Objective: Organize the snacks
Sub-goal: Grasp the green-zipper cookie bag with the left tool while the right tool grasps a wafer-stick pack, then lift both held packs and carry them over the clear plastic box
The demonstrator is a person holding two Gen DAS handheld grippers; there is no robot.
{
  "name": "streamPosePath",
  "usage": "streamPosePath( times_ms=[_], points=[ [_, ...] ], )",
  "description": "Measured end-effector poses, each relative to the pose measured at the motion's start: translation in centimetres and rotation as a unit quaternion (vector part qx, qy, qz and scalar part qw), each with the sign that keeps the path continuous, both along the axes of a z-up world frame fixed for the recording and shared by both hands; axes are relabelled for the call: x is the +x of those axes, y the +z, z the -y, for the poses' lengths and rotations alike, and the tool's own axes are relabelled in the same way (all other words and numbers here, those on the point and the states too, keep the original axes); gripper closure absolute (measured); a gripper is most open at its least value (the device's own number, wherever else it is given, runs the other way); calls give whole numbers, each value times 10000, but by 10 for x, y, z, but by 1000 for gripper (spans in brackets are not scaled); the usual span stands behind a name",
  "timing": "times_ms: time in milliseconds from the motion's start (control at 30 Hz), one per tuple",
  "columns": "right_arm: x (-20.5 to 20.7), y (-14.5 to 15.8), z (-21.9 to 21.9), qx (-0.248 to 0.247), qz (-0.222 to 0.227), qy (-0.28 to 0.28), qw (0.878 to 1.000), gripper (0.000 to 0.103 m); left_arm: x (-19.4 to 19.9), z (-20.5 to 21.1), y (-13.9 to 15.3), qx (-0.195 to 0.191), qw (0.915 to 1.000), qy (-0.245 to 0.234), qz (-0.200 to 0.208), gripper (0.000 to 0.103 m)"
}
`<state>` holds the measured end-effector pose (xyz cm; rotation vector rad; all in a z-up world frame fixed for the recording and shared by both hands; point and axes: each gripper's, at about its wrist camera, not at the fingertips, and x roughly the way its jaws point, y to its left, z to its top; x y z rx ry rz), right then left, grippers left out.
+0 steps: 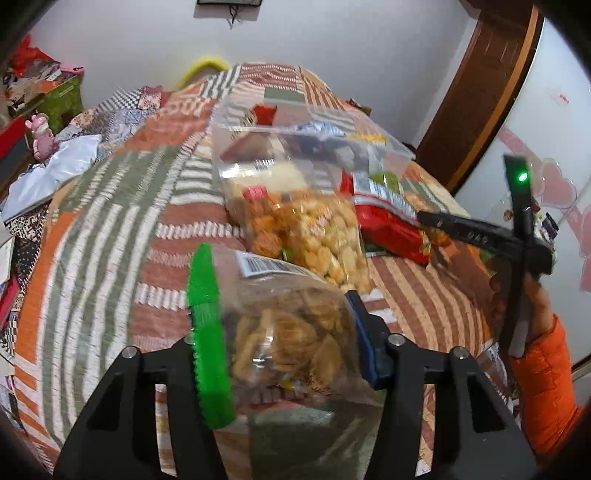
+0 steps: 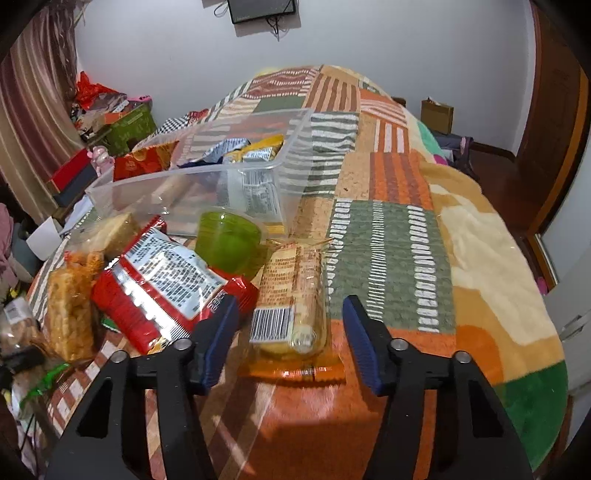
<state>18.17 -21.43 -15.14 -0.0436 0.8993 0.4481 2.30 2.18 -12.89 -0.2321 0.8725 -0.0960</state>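
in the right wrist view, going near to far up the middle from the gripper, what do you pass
clear cookie pack with the barcode → green plastic cup → clear plastic bin with snack packets inside → patchwork bedspread → wall-mounted screen

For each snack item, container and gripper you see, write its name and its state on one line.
left gripper: shut on clear biscuit bag
clear biscuit bag: gripped
right gripper: open around yellow roll packet
yellow roll packet: lying flat, not gripped
clear plastic bin: lidless, partly filled
red packet: lying flat
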Motion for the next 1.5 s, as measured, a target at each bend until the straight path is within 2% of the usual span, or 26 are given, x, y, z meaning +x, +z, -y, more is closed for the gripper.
streamPosePath(
  times_ms=[33,100,200,367,600,933,1200,1500],
  points=[
    [2,-1,-1,-21,-6,5,10000,52,0,-2,3,5,10000,18,42,52],
    [6,-5,-2,-77,-57,37,9999,65,0,-6,10,41,9999,45,137,52],
    [5,-6,0,-35,-52,45,10000,68,1,-8,20,126,9995,87,283,53],
    [0,3,5,89,46,19,9999,68,6,-12,35,246,9984,134,485,53],
    [-9,35,6,359,415,63,9985,69,27,-16,56,247,9965,214,763,53],
    [-2,78,-15,651,953,306,9929,69,78,-12,83,209,9931,225,1130,53],
    [20,86,-41,752,1051,507,9903,69,126,-7,90,262,9917,127,1254,53],
    [51,73,-71,661,956,738,9905,69,175,-2,71,300,9935,28,1094,53]
  ],
)
